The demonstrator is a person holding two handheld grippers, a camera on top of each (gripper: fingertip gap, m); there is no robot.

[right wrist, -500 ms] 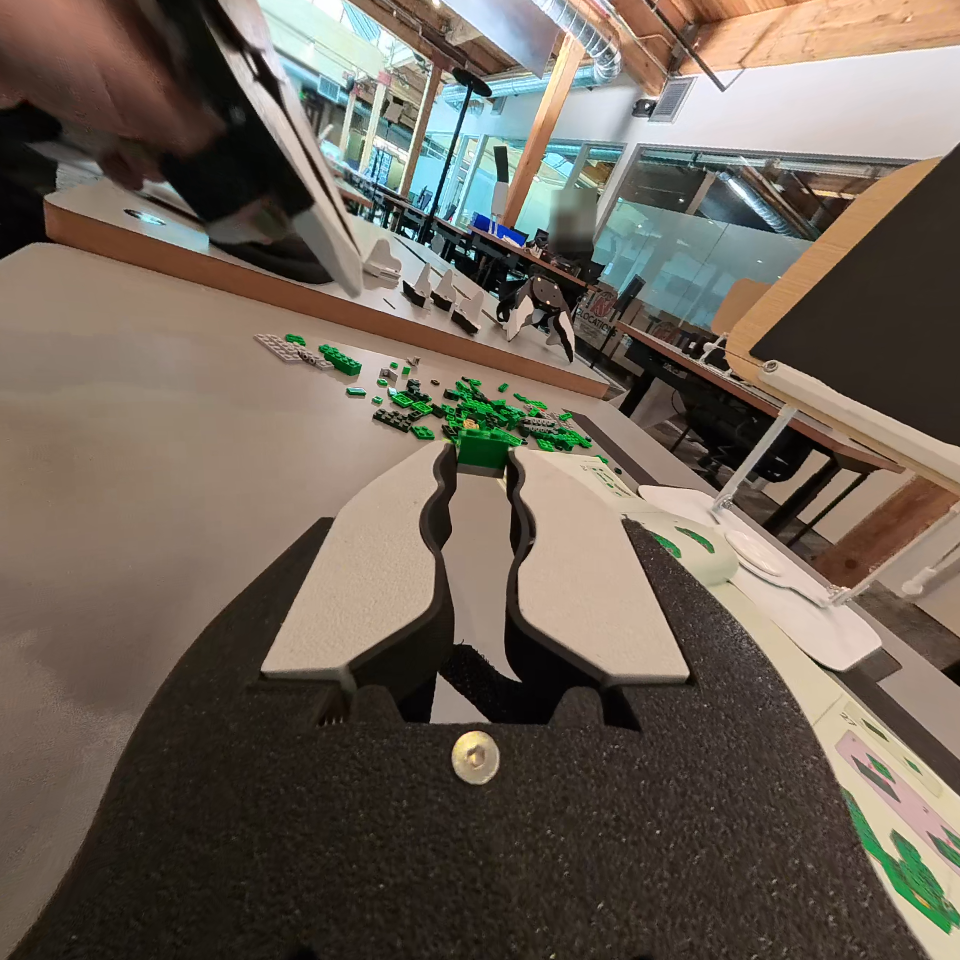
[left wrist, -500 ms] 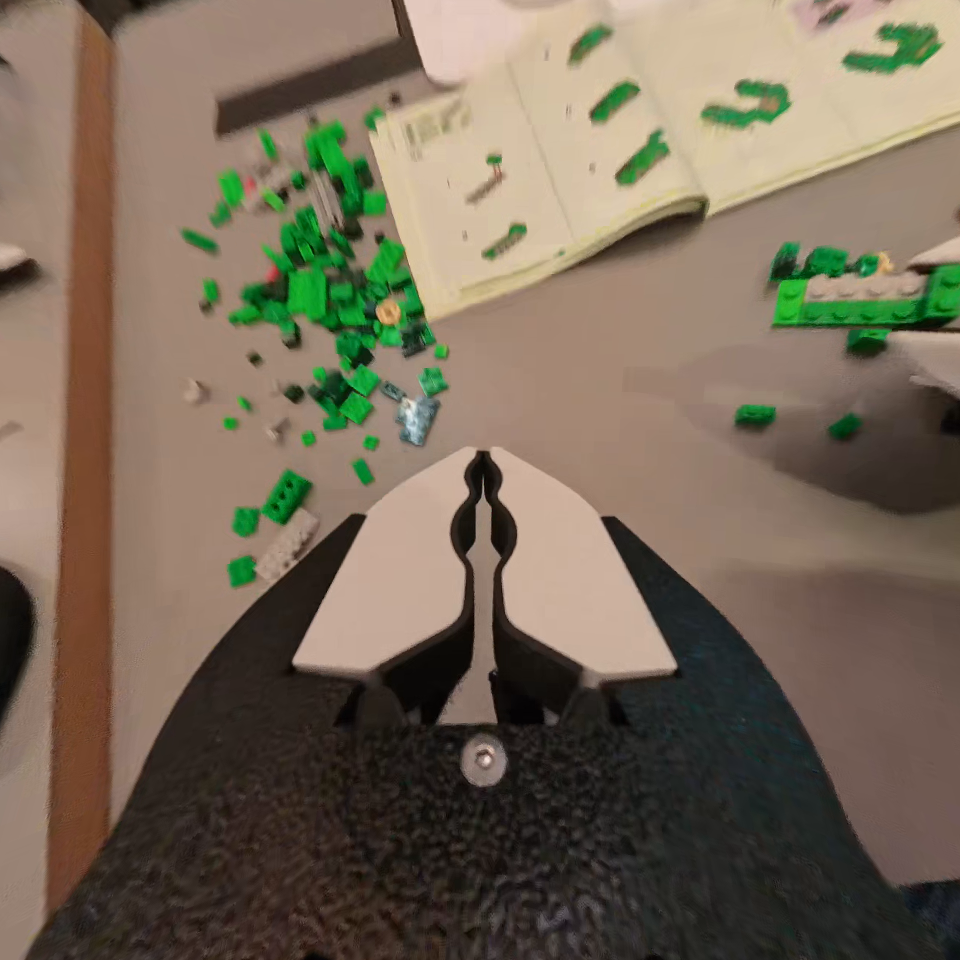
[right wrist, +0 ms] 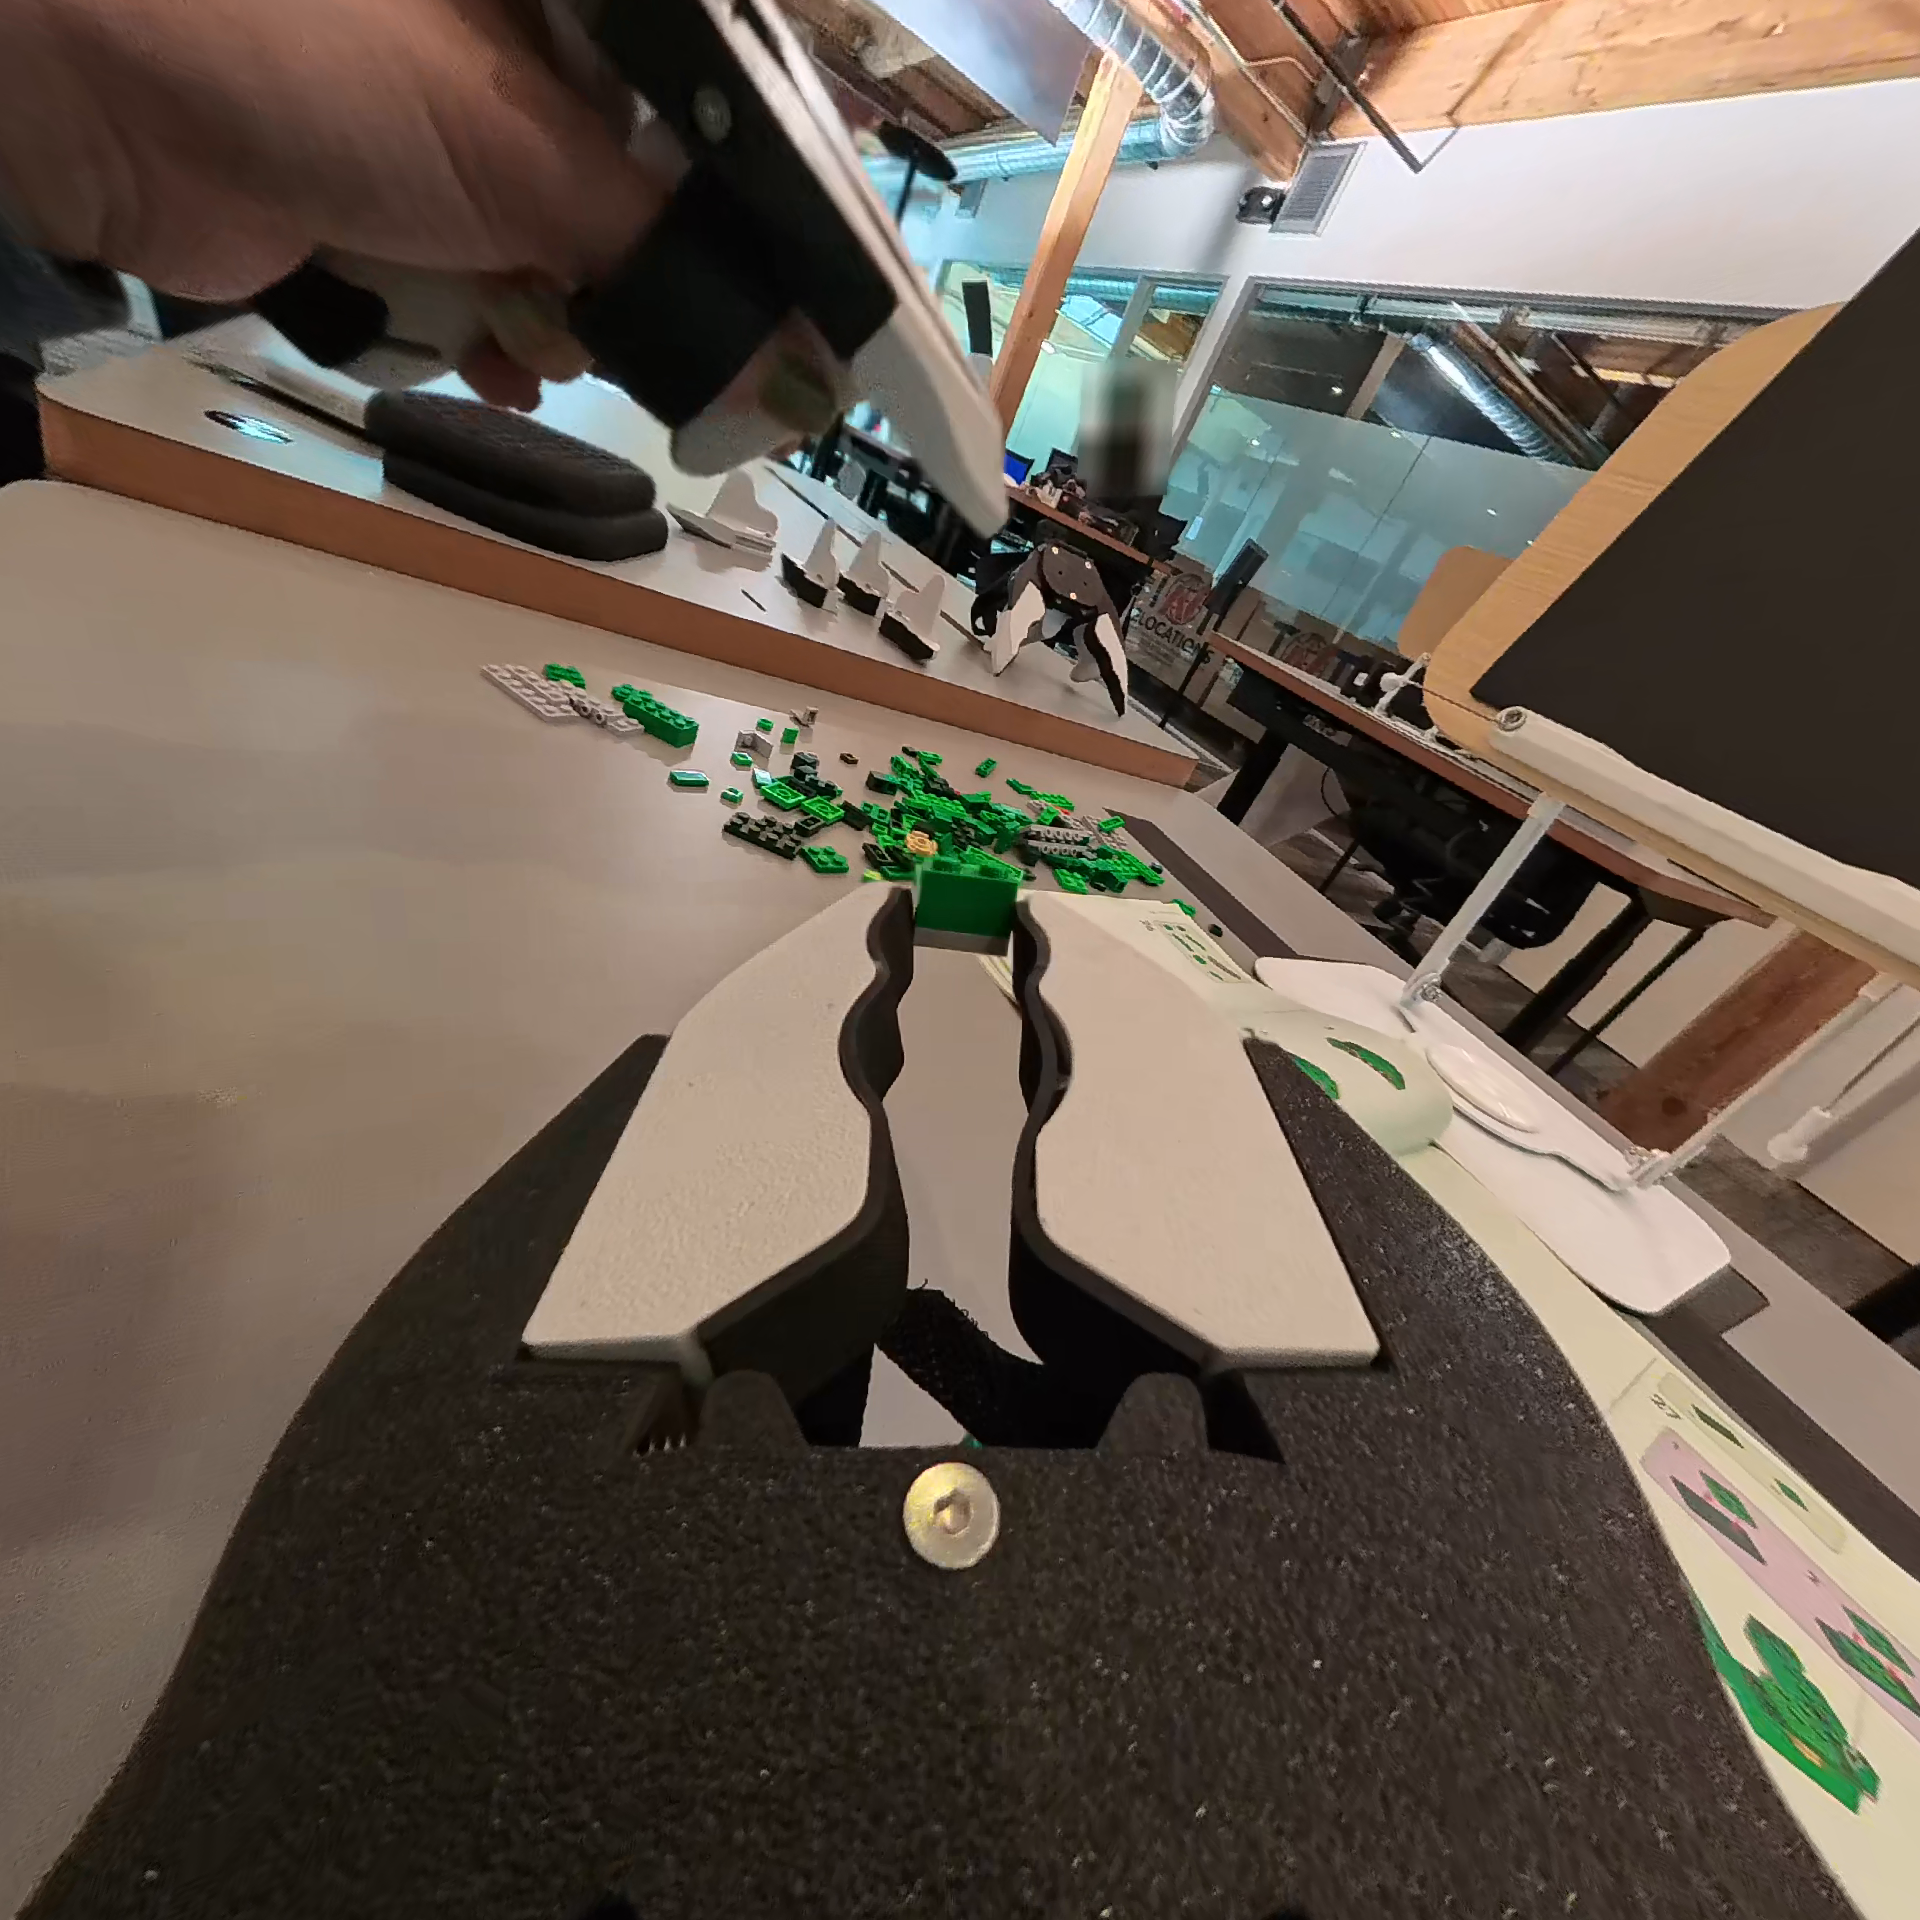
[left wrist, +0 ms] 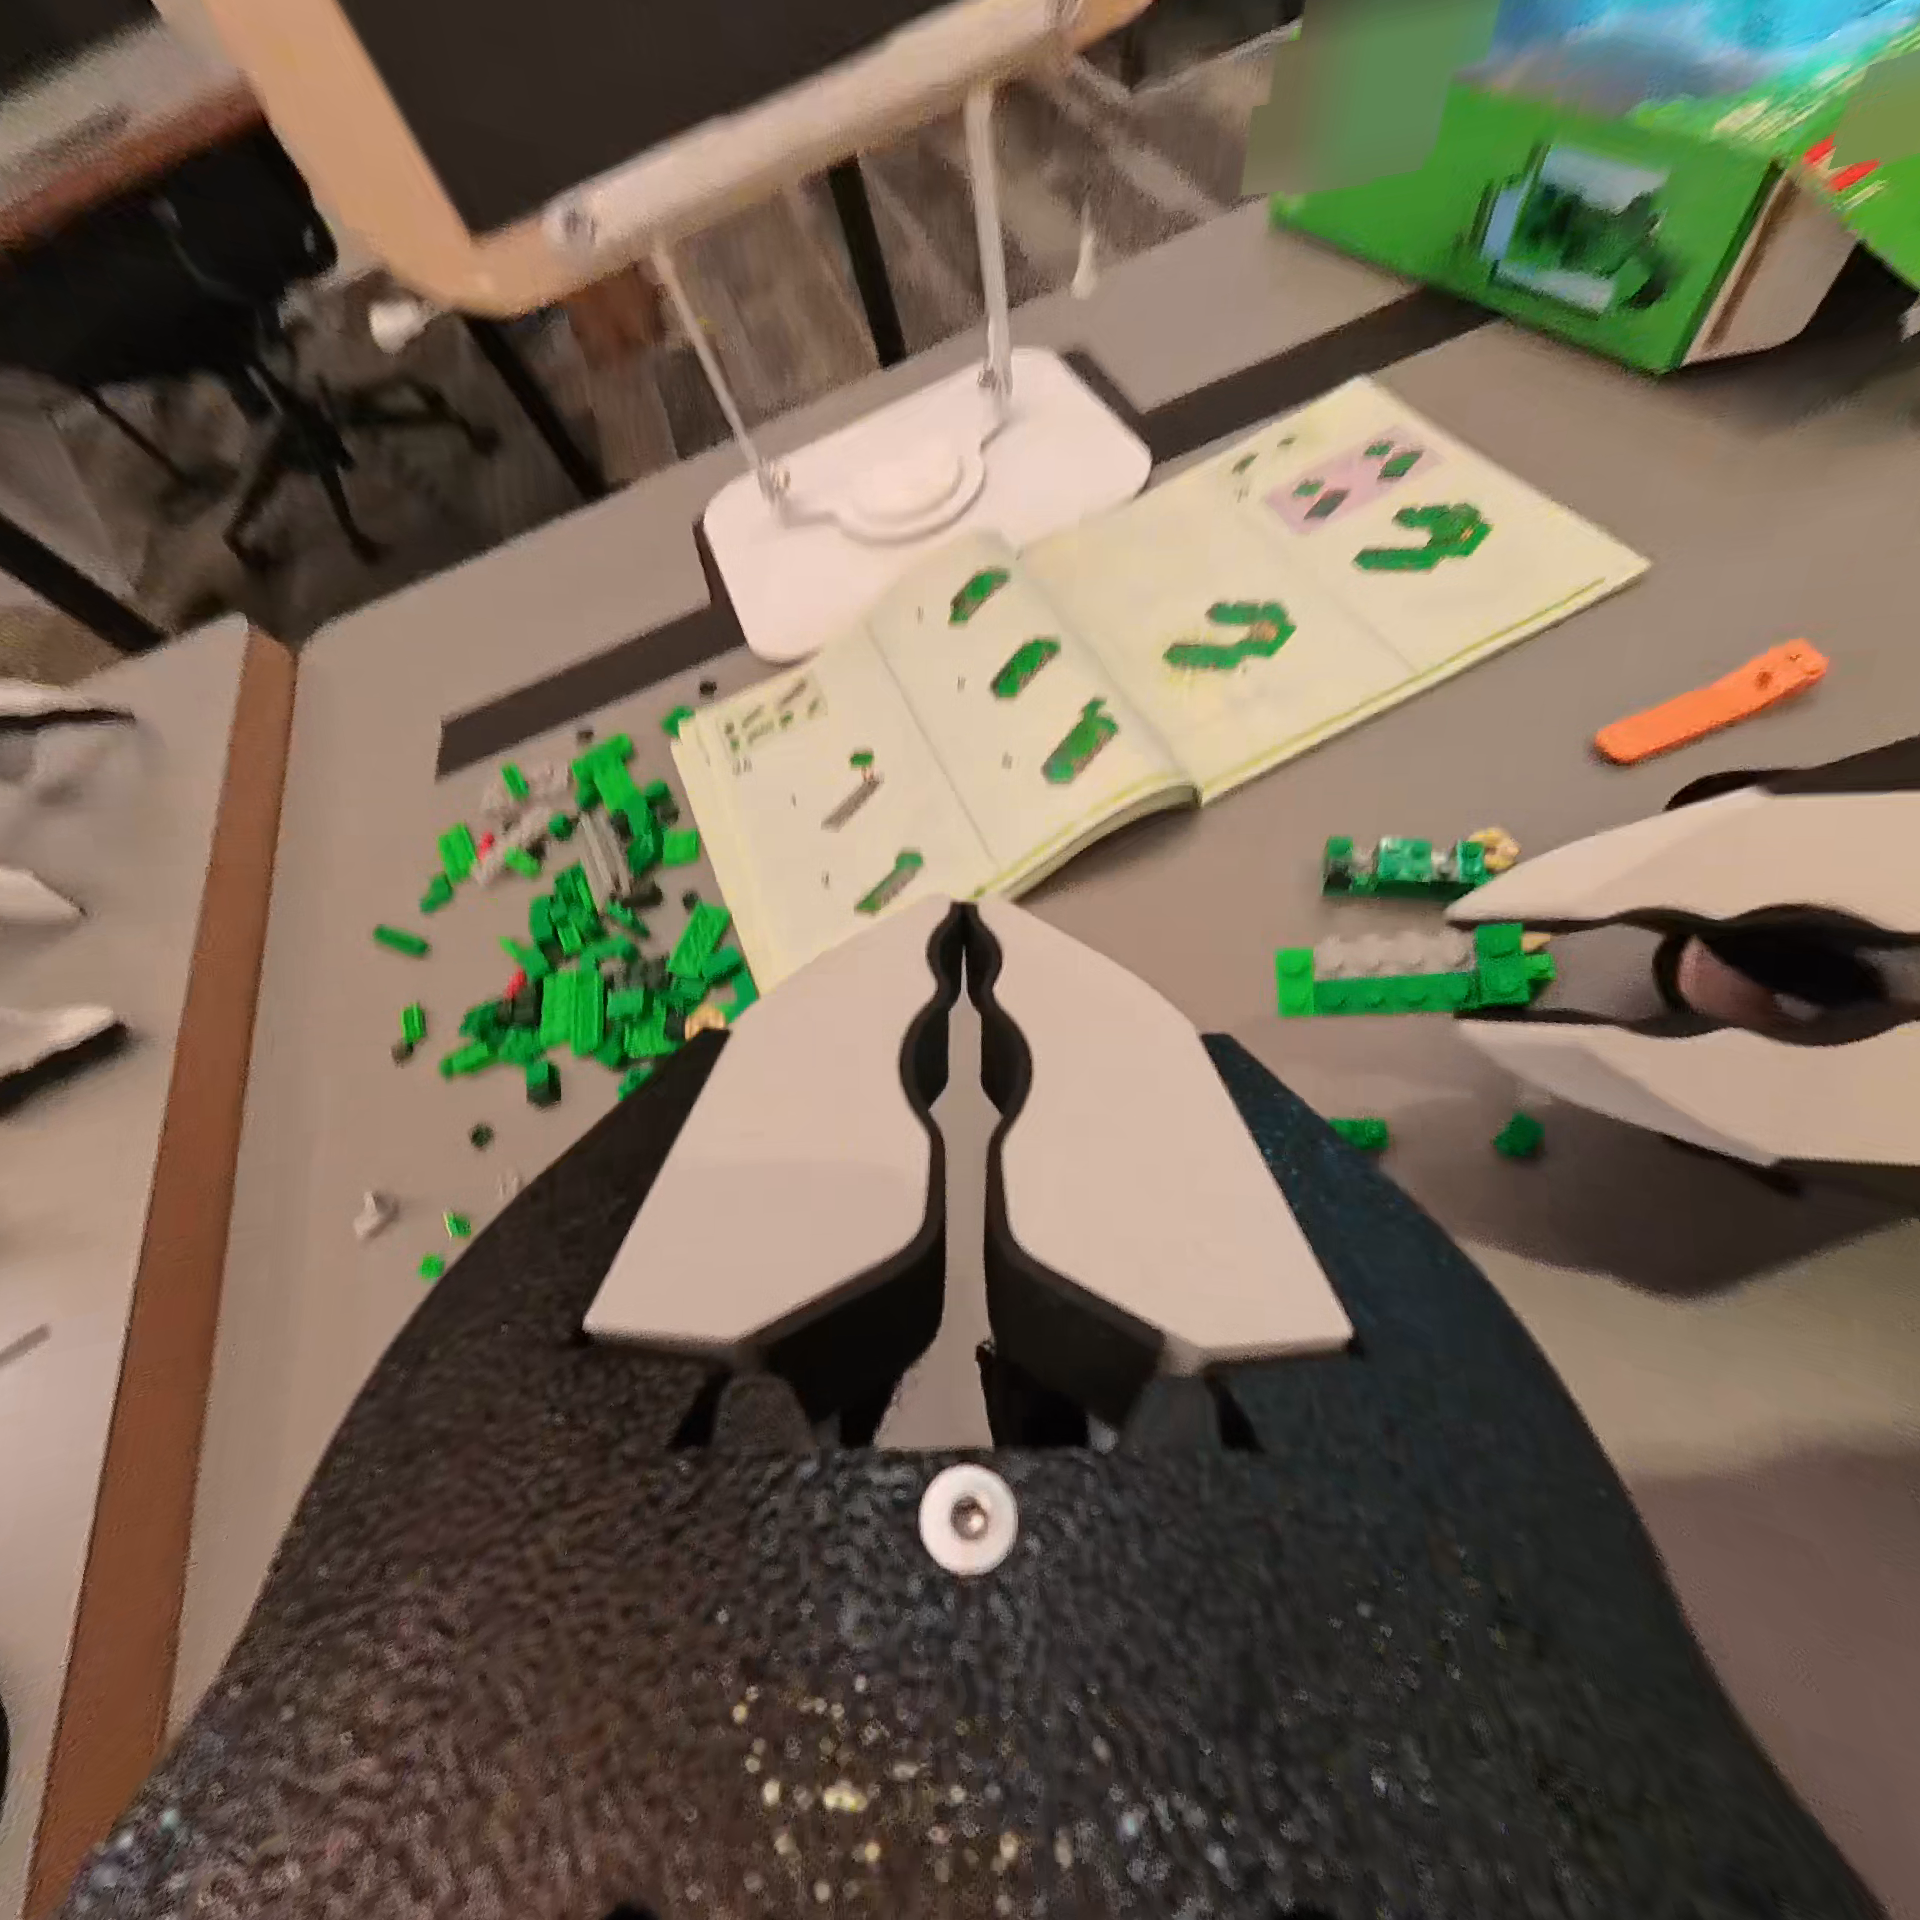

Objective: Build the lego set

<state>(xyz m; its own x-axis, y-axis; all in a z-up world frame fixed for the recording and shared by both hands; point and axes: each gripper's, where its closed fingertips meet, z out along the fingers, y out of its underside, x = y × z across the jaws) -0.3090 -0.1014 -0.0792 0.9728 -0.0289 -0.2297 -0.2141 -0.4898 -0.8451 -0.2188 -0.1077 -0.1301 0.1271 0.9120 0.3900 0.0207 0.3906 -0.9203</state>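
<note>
My left gripper (left wrist: 964, 914) is shut and empty, held above the grey table between the brick pile and the booklet. It also shows in the right wrist view (right wrist: 914, 436), high at the left in a hand. My right gripper (right wrist: 964, 914) is shut on a green and grey lego assembly (right wrist: 962, 902). In the left wrist view the right gripper (left wrist: 1475, 961) holds that assembly (left wrist: 1403, 982) by its right end, level above the table. A pile of loose green bricks (left wrist: 582, 935) lies at the left, and shows ahead in the right wrist view (right wrist: 935, 821). The open instruction booklet (left wrist: 1122, 665) lies behind.
A second small green assembly (left wrist: 1403, 862) lies near the booklet. An orange brick separator (left wrist: 1704, 701) and a green set box (left wrist: 1538, 239) are at the right. A white stand base (left wrist: 925, 499) sits behind the booklet. A wooden table edge (left wrist: 197, 935) runs along the left.
My left gripper has risen and tilted up, so more of the table and the stand now show. The right gripper still holds the assembly in about the same place.
</note>
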